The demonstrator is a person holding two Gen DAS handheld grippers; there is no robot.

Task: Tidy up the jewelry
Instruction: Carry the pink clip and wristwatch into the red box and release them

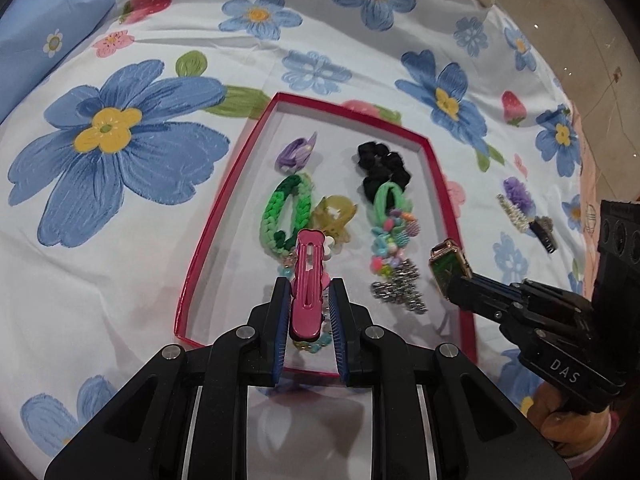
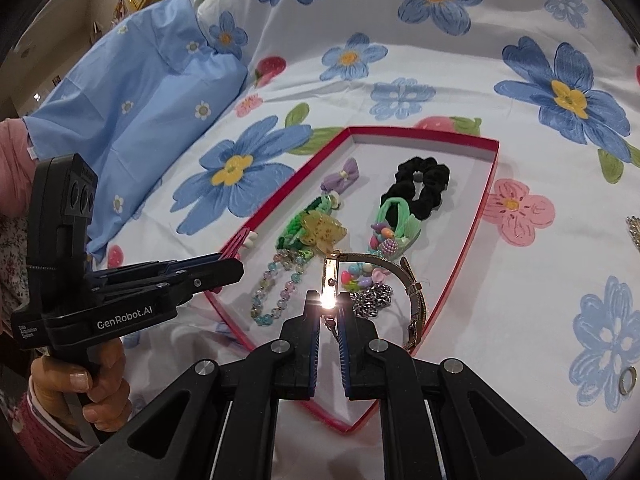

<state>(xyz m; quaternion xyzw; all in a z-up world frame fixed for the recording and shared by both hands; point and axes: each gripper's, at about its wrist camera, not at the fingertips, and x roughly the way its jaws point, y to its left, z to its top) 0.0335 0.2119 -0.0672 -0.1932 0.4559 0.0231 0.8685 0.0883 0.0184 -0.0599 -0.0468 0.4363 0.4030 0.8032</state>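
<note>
A red-rimmed shallow box (image 1: pixel 224 196) (image 2: pixel 486 196) lies on a flowered sheet. It holds a purple bow (image 1: pixel 296 152), a black scrunchie (image 1: pixel 384 168) (image 2: pixel 424 184), green hair ties (image 1: pixel 284 212), a yellow claw clip (image 1: pixel 332 216) (image 2: pixel 322 232), a bead bracelet (image 2: pixel 276 292) and a silver chain (image 1: pixel 400 292) (image 2: pixel 370 300). My left gripper (image 1: pixel 310 292) (image 2: pixel 230 258) is shut on a pink hair clip (image 1: pixel 308 280), held over the box's near left part. My right gripper (image 2: pixel 328 300) (image 1: pixel 460 280) is shut on a gold watch (image 2: pixel 330 276) (image 1: pixel 448 260) with a green face, over the box's near right edge.
Outside the box to the right lie a purple flower clip (image 1: pixel 518 192), a rhinestone clip (image 1: pixel 512 212) and a dark clip (image 1: pixel 544 232). A gold ring (image 2: pixel 627 380) lies on the sheet. A blue pillow (image 2: pixel 140 92) is at the far left. The bed's edge and floor are far right.
</note>
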